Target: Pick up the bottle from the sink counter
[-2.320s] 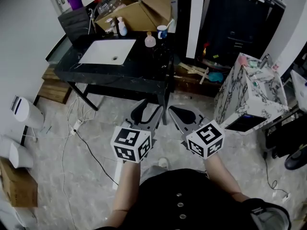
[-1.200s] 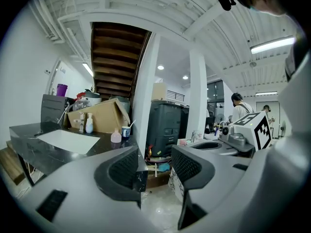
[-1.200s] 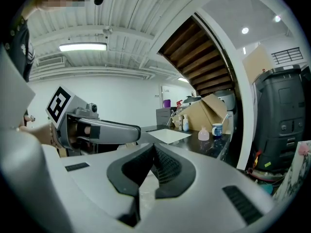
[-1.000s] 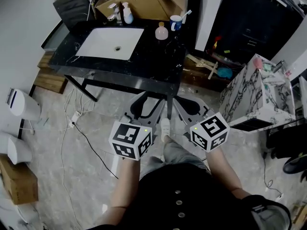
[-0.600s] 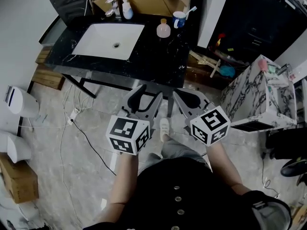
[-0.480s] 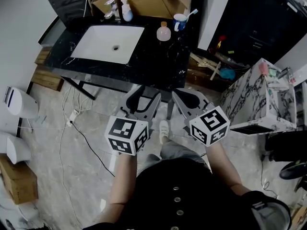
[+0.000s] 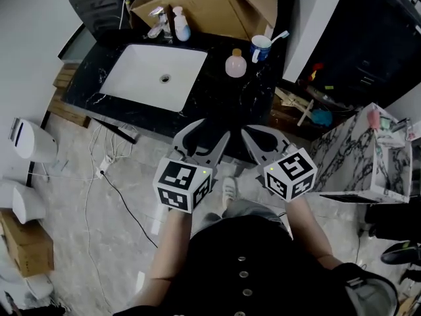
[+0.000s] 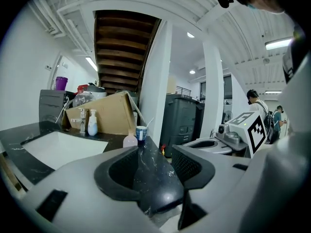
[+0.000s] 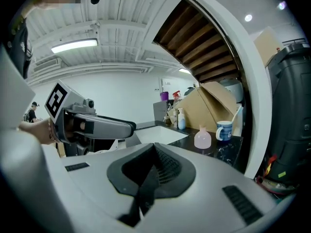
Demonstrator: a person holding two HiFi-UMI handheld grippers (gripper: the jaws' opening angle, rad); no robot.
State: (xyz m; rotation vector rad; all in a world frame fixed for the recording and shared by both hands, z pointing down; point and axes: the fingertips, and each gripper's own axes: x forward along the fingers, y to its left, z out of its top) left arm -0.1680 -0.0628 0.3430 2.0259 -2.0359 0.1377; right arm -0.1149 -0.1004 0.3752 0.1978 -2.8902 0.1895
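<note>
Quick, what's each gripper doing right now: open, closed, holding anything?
Left gripper: open, nothing between its jaws.
Right gripper: closed, holding nothing.

Approach: I see bare black counter [image 7: 217, 104] between its near edge and the pink bottle [image 7: 235, 64].
Left: the white basin [image 7: 154, 78] lies sunken, open from above.
Right: a mug [image 7: 260, 47] stands near the pink bottle, not touching.
Behind: a cardboard box [image 7: 217, 8] walls off the back; tap [image 7: 158, 25] and white pump bottle [image 7: 181, 26] stand before it.
Far right: a white pillar [image 7: 316, 15] closes my way round.
</note>
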